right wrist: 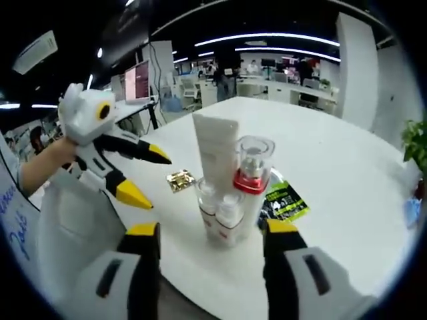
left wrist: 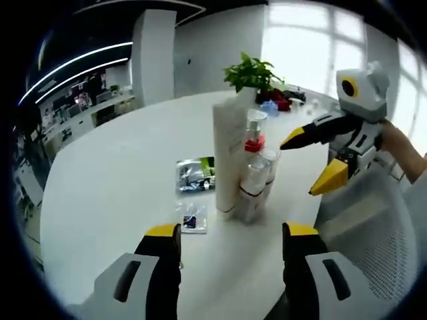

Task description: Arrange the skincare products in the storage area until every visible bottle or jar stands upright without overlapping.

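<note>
White tabletop (left wrist: 113, 180) carries everything in an open office. Nearest in the left gripper view, the left gripper (left wrist: 230, 233) stands with jaws wide, holding nothing. Beyond it lies a small sachet (left wrist: 193, 218), then the upright cluster: tall white tube (left wrist: 229, 153), red-collared bottle (left wrist: 255, 133), two small bottles (left wrist: 252, 190). Farther right, the right gripper (left wrist: 310, 157) hovers with jaws spread apart, empty. A potted plant (left wrist: 250, 72) stands behind.

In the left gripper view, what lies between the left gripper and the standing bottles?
Mostly bare white table. One small sachet lies there, just left of the direct line from the left gripper to the bottles.
</note>
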The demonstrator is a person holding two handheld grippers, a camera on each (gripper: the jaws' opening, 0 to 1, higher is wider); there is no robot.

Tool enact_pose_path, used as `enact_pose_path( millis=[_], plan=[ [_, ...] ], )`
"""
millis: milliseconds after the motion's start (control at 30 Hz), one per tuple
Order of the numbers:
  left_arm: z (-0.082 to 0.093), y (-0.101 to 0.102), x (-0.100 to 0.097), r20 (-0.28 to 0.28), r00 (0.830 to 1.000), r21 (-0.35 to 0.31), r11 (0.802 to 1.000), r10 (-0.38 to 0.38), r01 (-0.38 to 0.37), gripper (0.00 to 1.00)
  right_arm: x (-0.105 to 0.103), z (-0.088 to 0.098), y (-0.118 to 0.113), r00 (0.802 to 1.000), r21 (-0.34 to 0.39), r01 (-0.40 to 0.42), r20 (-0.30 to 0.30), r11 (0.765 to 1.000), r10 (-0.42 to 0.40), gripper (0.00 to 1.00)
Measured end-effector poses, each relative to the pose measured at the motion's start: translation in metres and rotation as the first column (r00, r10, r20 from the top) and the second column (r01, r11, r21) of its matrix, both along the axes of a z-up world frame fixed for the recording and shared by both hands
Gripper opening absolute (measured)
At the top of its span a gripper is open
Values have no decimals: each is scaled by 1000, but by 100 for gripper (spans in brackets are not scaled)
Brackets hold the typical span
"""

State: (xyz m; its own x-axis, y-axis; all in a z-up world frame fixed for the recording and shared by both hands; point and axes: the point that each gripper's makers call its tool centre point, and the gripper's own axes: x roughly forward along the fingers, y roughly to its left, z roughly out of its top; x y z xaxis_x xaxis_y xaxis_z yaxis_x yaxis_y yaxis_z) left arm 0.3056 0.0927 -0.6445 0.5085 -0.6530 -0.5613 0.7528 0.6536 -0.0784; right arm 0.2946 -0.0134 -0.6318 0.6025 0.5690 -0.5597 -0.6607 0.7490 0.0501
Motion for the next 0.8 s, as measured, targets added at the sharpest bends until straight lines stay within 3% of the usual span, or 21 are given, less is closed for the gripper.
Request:
enact_pose_path(
  millis=[800],
  plan=[
    [23,33,0,35,999,43,999,18,-20,82,-5,22,4,998,-13,-42,55,999,43,85]
  ],
)
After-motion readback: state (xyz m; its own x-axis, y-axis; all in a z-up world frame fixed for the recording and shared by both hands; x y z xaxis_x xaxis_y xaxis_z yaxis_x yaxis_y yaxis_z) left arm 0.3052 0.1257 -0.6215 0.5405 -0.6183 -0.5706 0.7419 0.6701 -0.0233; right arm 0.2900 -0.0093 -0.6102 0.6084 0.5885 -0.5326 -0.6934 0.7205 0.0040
